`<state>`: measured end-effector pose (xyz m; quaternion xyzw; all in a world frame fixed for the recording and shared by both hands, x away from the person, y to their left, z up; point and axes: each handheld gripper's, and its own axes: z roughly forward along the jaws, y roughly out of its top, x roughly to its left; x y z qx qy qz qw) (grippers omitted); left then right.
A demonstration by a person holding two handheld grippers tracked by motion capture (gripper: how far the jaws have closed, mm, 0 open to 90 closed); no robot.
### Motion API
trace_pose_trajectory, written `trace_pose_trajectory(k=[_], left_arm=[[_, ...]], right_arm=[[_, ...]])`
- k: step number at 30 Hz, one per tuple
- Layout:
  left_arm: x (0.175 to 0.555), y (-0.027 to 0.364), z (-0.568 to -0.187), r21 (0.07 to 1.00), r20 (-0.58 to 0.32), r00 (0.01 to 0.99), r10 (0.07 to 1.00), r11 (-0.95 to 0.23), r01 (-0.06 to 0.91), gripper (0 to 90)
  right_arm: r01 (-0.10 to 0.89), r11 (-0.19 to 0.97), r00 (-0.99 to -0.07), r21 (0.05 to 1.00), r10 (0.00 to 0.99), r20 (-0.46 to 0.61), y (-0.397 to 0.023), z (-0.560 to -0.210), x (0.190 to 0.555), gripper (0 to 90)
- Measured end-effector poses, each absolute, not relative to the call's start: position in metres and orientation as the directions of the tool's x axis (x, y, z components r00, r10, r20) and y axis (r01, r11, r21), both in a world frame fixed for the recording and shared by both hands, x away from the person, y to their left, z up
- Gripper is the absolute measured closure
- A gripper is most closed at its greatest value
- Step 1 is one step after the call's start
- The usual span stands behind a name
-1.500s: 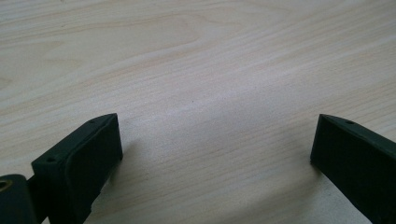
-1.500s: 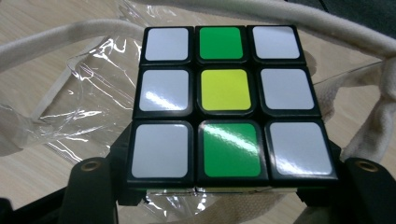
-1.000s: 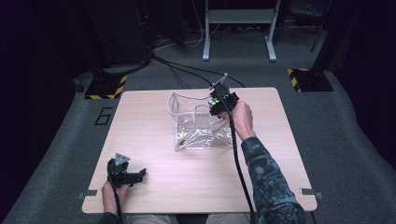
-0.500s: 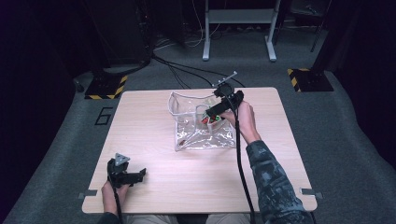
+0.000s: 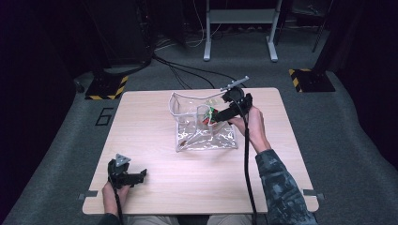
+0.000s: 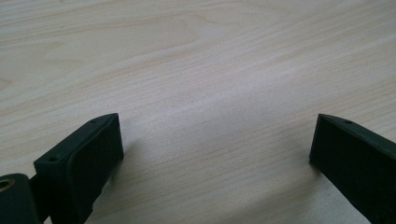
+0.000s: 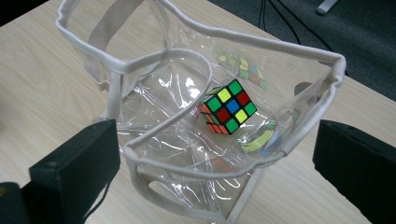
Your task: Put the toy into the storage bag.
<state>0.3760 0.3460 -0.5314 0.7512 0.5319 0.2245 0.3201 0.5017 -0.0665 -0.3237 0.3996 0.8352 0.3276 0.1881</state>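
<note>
In one clear bag (image 7: 140,60), one puzzle cube (image 7: 227,107).

A multicoloured puzzle cube (image 7: 228,107) lies in a clear, white-trimmed bag (image 7: 261,44) on pale woodgrain table (image 5: 155,117).

— What do you have around you?

— A pale wood table (image 5: 197,187) on grey carpet (image 5: 356,154), the room dark beyond it. Far past the jaws stands a grey metal frame (image 5: 239,18).

— And on the floor?

— Black cables (image 5: 187,70), two yellow-and-black striped base plates (image 5: 107,87), and a "6" (image 5: 104,116) marked beside your table.
</note>
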Motion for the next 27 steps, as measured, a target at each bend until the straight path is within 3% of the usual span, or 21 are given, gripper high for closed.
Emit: trace_pose_trajectory(k=[27], left_arm=[[0.376,0.346,-0.531,0.72,-0.003,0.332,0.943,-0.228,0.655,2.6]], right_arm=[[0.548,0.424,-0.546,0.722,0.834,-0.075,-0.111,-0.35,0.451,0.0]])
